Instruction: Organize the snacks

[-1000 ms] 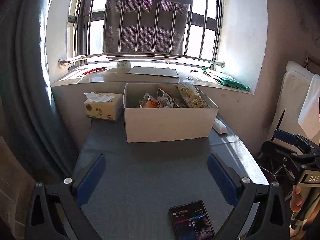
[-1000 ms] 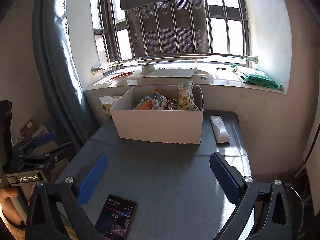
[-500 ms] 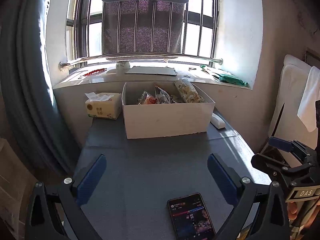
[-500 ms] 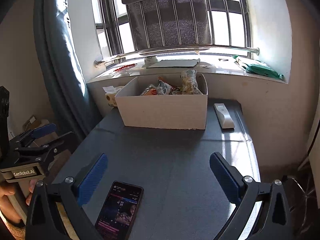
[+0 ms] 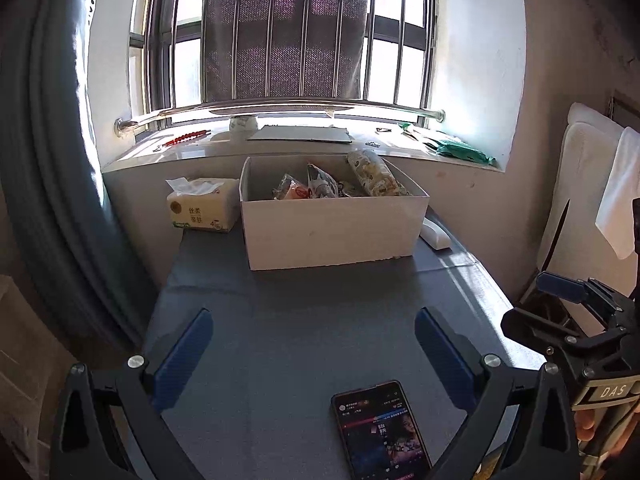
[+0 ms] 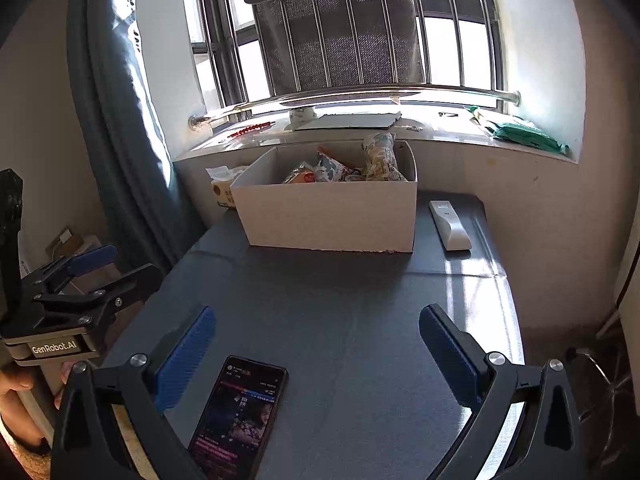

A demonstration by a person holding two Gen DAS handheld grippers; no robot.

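Both empty and spread wide: left gripper (image 5: 312,354), right gripper (image 6: 318,350). Straight ahead across the table (image 5: 304,320), well apart, snacks (image 5: 340,184) inside the box (image 5: 332,232) (long side crosswise). Neither gripper clearly nearer.

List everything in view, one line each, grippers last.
cardboard box: 1, white, far middle of table
snack packets: several, mixed colours, inside box
tissue pack: 1, yellow, left of box
remote: 1, white, right of box
phone: 1, black, screen lit, near table edge
table: 1, dark grey
green packet: 1, on windowsill
left gripper: open, empty
right gripper: open, empty
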